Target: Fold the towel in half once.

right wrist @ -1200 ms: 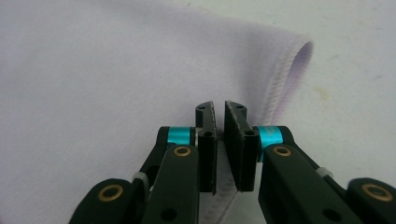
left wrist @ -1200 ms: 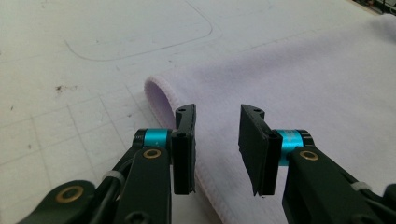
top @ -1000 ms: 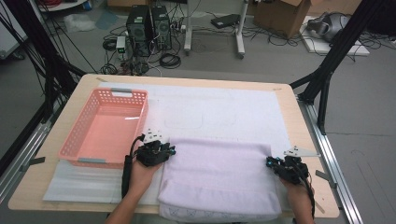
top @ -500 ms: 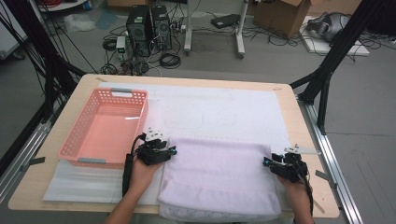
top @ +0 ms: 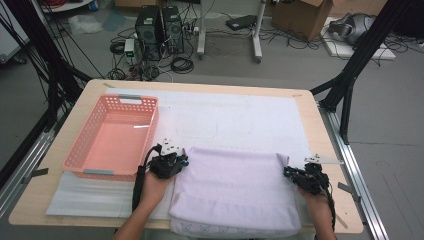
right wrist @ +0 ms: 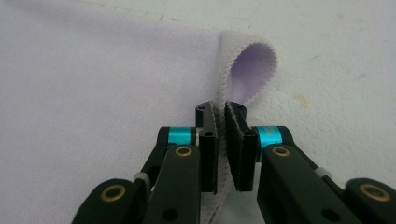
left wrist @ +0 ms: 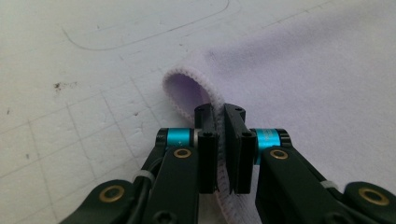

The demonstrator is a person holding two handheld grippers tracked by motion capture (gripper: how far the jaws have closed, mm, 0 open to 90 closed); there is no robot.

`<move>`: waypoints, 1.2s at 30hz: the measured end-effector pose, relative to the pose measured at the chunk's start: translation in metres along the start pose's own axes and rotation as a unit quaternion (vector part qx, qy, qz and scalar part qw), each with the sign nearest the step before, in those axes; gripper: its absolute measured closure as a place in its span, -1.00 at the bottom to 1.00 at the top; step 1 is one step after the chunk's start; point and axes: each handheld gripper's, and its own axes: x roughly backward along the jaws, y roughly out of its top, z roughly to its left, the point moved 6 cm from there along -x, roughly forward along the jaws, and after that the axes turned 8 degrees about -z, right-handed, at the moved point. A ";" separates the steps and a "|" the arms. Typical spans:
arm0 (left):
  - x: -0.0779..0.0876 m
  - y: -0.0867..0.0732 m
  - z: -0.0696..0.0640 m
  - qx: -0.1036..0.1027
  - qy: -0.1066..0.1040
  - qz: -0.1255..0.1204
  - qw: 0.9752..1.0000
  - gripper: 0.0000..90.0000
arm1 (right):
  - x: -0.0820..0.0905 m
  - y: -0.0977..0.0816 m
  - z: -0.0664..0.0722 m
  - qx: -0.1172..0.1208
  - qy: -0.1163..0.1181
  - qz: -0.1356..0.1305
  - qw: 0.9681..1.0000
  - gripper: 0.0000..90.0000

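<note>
A folded lilac towel [top: 235, 192] lies on the white mat at the table's near side. My left gripper [top: 181, 162] sits at the towel's far left corner. In the left gripper view its jaws [left wrist: 220, 112] are shut on the stitched hem of the towel [left wrist: 303, 70], which loops up just beyond the tips. My right gripper [top: 289, 172] sits at the far right corner, and its jaws [right wrist: 219, 108] pinch the hem of the towel [right wrist: 93, 84] the same way. Both pairs of jaws have just been closing with the hem between them.
A pink plastic basket [top: 131, 101], empty, stands on the table's left half, close to my left gripper. The white mat [top: 250, 117] stretches bare beyond the towel to the table's far edge. Black frame legs and cables stand on the floor around the table.
</note>
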 end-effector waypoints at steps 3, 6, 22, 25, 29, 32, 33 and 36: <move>0.001 0.001 0.001 0.014 -0.002 -0.007 1.000 0.89 | 0.000 0.000 -0.001 0.000 0.002 -0.006 1.000 0.90; 0.005 0.010 0.001 0.017 0.001 -0.042 0.999 0.90 | -0.001 0.002 -0.002 0.005 0.003 -0.015 1.000 0.91; -0.006 0.059 0.021 0.074 0.020 -0.068 0.995 0.91 | -0.015 0.066 -0.020 0.023 -0.017 -0.060 0.998 0.91; -0.009 0.044 0.018 0.071 0.027 -0.049 0.996 0.88 | -0.019 0.061 -0.022 0.033 -0.022 -0.047 0.998 0.91; -0.015 0.031 0.021 0.085 0.043 -0.032 0.995 0.34 | -0.023 0.056 -0.025 0.020 -0.021 -0.042 0.999 0.91; -0.019 0.025 0.022 0.086 0.045 -0.016 0.995 -0.01 | -0.024 0.055 -0.025 0.020 -0.020 -0.038 0.999 0.91; -0.021 0.024 0.022 0.089 0.039 -0.009 0.995 0.00 | -0.024 0.055 -0.025 0.020 -0.020 -0.037 0.999 0.91; -0.026 0.019 0.016 0.075 0.025 0.010 0.997 -0.04 | -0.025 0.053 -0.026 0.020 -0.020 -0.033 0.999 0.90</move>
